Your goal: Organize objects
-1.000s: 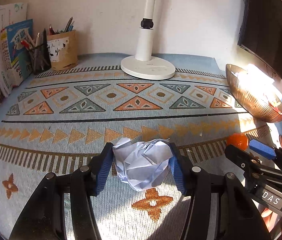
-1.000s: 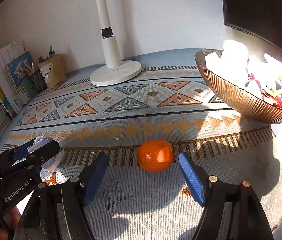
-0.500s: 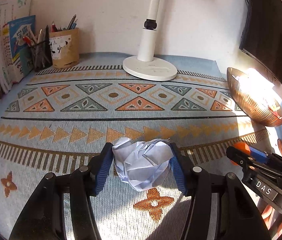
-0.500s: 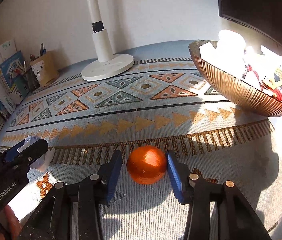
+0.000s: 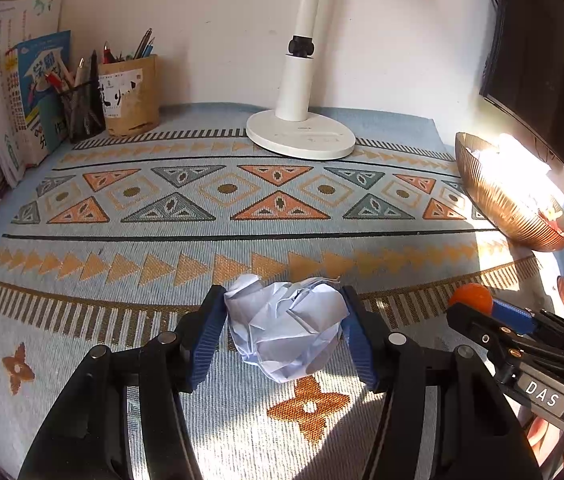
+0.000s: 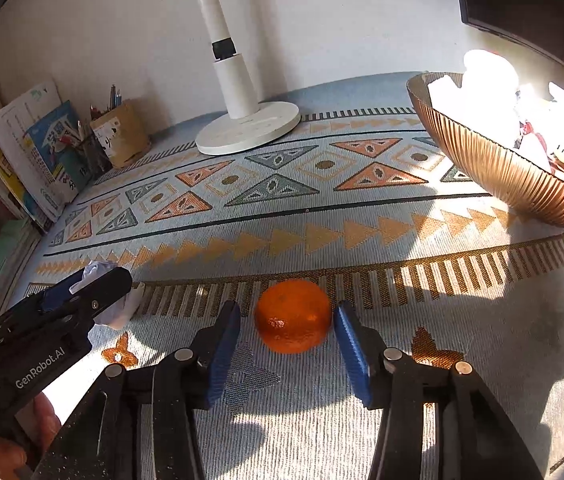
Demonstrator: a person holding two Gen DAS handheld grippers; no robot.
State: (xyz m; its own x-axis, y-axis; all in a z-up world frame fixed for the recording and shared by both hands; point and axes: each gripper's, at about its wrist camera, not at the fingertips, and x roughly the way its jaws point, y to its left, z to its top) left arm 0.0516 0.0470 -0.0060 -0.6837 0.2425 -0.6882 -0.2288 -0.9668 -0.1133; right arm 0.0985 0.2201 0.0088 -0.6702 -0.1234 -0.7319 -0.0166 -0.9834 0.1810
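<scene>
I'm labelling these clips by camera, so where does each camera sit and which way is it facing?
Left wrist: on the left gripper, aimed forward and down across the mat toward the lamp; its jaws grip a paper ball; the right gripper shows at right.
Right wrist: on the right gripper, aimed likewise; its jaws are closing with an orange between them; the left gripper and a hand show at left.
Shared: lamp, bowl, mat, paper ball, orange.

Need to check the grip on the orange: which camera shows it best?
The right wrist view: the orange sits whole between the closing jaws of the right gripper, a sliver of gap on each side. The left wrist view shows only its top behind that gripper.
</scene>
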